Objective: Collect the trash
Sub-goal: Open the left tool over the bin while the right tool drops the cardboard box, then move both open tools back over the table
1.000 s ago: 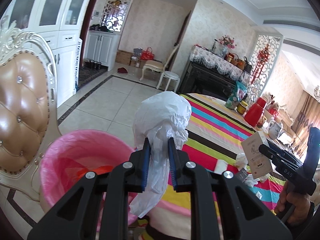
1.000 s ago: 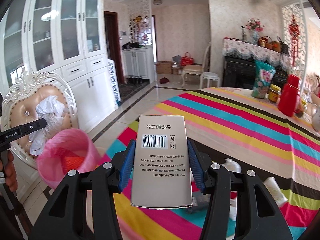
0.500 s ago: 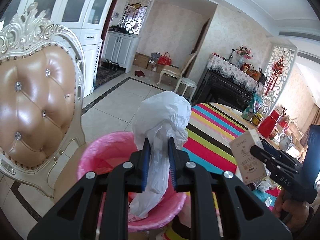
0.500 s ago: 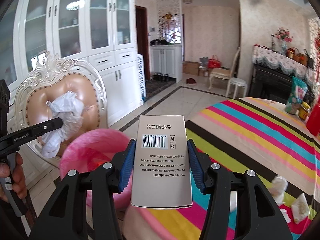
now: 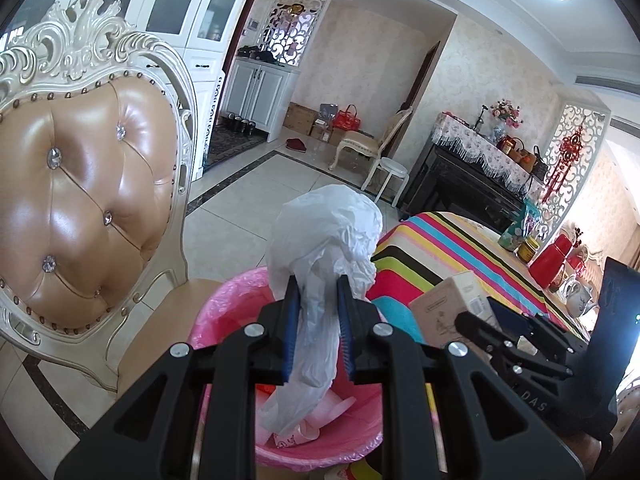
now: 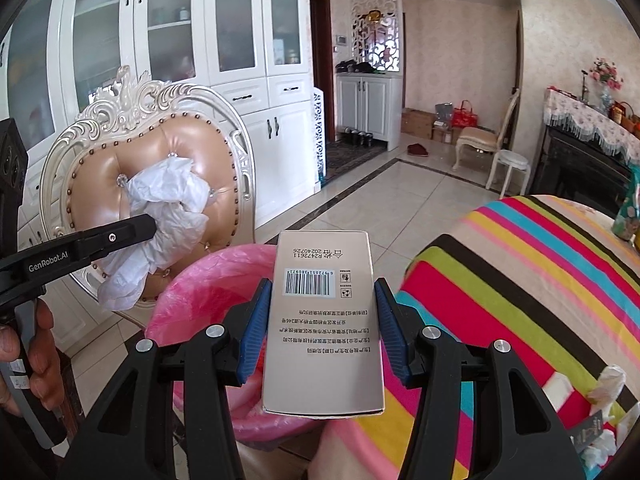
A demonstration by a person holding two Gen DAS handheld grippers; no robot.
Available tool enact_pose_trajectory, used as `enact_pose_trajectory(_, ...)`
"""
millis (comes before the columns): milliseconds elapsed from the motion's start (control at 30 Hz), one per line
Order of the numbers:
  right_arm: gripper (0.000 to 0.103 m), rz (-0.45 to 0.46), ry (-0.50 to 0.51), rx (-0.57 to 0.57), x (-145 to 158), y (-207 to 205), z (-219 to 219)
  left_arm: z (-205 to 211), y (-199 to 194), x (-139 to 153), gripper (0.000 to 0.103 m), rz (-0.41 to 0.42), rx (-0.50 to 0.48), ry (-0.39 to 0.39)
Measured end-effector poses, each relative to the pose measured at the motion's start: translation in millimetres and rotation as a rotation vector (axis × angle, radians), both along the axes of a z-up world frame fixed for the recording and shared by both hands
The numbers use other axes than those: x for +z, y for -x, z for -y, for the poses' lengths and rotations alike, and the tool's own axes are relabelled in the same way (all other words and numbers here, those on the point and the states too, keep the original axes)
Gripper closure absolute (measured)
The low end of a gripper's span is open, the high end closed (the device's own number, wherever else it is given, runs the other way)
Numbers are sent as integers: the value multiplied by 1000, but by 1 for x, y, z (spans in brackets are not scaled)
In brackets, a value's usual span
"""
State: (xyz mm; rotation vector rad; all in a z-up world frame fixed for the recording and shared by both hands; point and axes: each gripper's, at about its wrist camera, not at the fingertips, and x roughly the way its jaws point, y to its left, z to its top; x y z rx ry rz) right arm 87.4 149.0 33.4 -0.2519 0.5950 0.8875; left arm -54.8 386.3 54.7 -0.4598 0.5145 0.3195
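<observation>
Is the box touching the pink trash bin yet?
Apart. The left wrist view shows the box held up in the right gripper, beside and above the pink bin's rim, with striped tablecloth showing between them.

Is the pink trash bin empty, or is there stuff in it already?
Not empty. The left wrist view shows pale scraps and something red lying inside the pink bin, under the hanging white plastic bag.

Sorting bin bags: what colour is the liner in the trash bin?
Pink liner, clearest in the right wrist view.
</observation>
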Motion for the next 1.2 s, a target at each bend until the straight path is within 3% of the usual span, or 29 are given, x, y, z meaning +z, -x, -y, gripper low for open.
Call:
enact_pose_trajectory(200,52,-6,15,28,-6,2,-18,-10,-1,-4,78,-5,9,6)
enact_pose_trajectory(300,42,-3,19,37,-8,4,-24,-11,-1,-5,59,-5,18,11)
enact_pose_trajectory(400,33,5,17,39,-9,5,-25,-13,-1,-6,59,-7,21,11)
enact_pose_trajectory(733,33,9,13,-34,-8,-10,12,0,-6,-7,59,-2,3,17)
enact_pose_trajectory(1200,30,27,-7,-153,-4,-27,102,55,-32,-1,59,4,-87,1)
